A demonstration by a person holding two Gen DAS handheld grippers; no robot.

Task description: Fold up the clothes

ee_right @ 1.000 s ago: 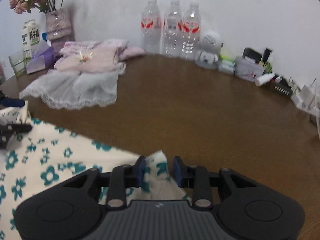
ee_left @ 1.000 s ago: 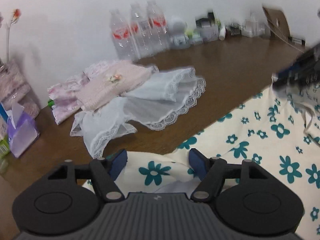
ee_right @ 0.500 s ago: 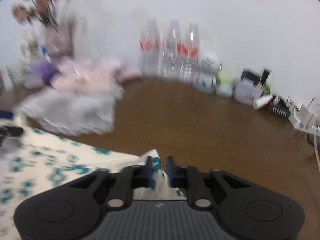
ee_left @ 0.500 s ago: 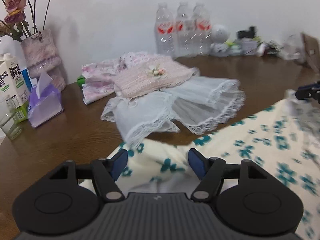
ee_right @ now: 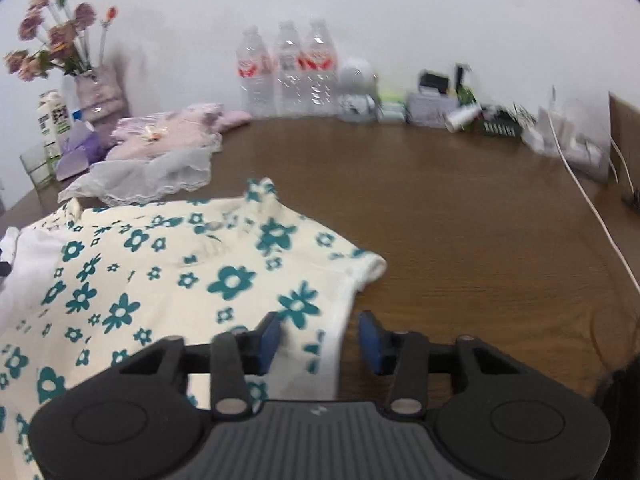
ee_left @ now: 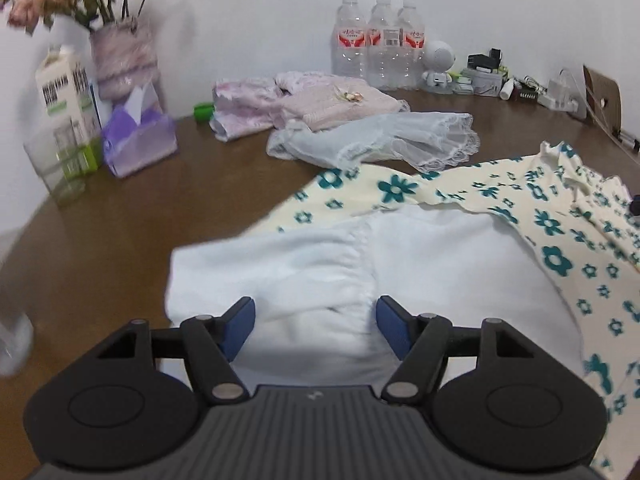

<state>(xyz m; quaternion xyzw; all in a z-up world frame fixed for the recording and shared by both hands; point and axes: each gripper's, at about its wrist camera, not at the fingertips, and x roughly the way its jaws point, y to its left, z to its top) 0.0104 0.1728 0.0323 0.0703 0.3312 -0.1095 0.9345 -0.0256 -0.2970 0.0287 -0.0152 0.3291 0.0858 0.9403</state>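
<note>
My left gripper (ee_left: 314, 326) has its blue pads spread wide, hovering over the plain white inside of the floral garment (ee_left: 552, 224), gripping nothing; the white cloth bunches in gathers just between and beyond the pads. The garment lies spread on the brown table (ee_left: 132, 232), its cream, teal-flowered side folded back to the right and far side of that white patch. My right gripper (ee_right: 320, 338) also stands with its pads apart, set over the near right edge of the floral garment (ee_right: 168, 280); that edge runs between the pads without being pinched, and a rolled corner of the cloth pokes out to the right onto bare wood. Farther off to the left lie a white lace piece (ee_left: 380, 144) and, behind it and touching it, a stack of pink clothes (ee_left: 320, 104). Three water bottles (ee_left: 378, 48) stand against the far wall, with a purple tissue box (ee_left: 138, 144), a milk carton (ee_left: 66, 92) and a vase of flowers (ee_left: 122, 60) at far left.
</note>
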